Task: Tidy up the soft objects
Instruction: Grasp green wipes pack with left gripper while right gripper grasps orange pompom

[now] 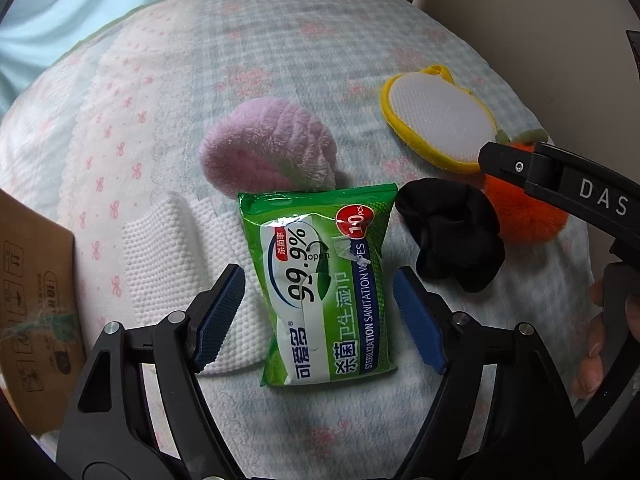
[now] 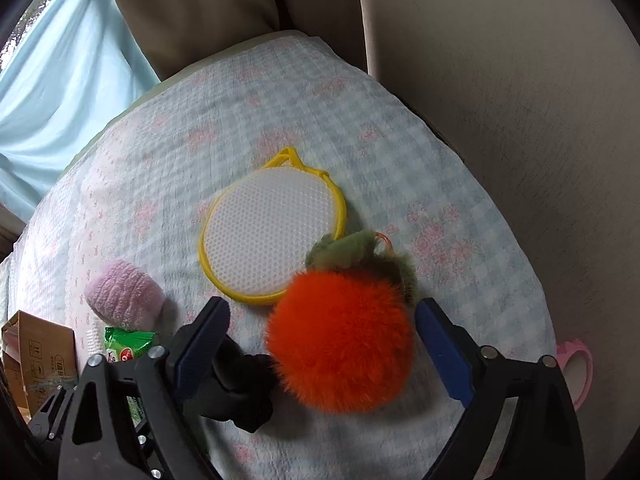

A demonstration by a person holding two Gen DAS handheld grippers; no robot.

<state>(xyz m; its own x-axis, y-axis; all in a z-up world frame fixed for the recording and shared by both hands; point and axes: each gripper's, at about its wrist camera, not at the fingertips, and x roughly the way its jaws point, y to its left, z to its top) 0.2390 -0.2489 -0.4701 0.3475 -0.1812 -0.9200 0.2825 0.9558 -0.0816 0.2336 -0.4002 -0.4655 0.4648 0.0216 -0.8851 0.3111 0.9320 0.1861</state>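
- My left gripper (image 1: 320, 316) points steeply down at the bed, jaws apart on either side of one green wipes pack (image 1: 320, 288); the blue pads (image 1: 222, 316) stand clear of its edges, so nothing is gripped.
- I read "99.9%", "open", "10 PCS" and "STERILIZATION SANITATION WIPES" on the pack, with Chinese characters along its lower part.
- The pack lies on one white textured cloth (image 1: 168, 248), which sticks out to its left; a cardboard box (image 1: 32, 300) with printed handling symbols sits at the left edge.
- My right gripper (image 2: 320, 348) also tilts steeply down, jaws wide around one orange fluffy pom-pom (image 2: 340, 340) with green leaves on top; I see a gap on the right pad's side; whether the left pad touches I cannot tell.
- One black scrunchie (image 2: 240, 392) lies just beside the pom-pom, under my right gripper's left finger; in the left view it sits right of the pack.
- That gripper's body reads "DAS" in the left view; fingers of the holding hand (image 1: 600, 344) show behind it.
- Farther off: one pink plush piece (image 1: 268, 148) touching the pack's top edge; one yellow-rimmed white mesh pad (image 2: 276, 232) with a loop, touching the pom-pom's leaves.
- All rest on a checked quilt with pink bows (image 2: 440, 160).
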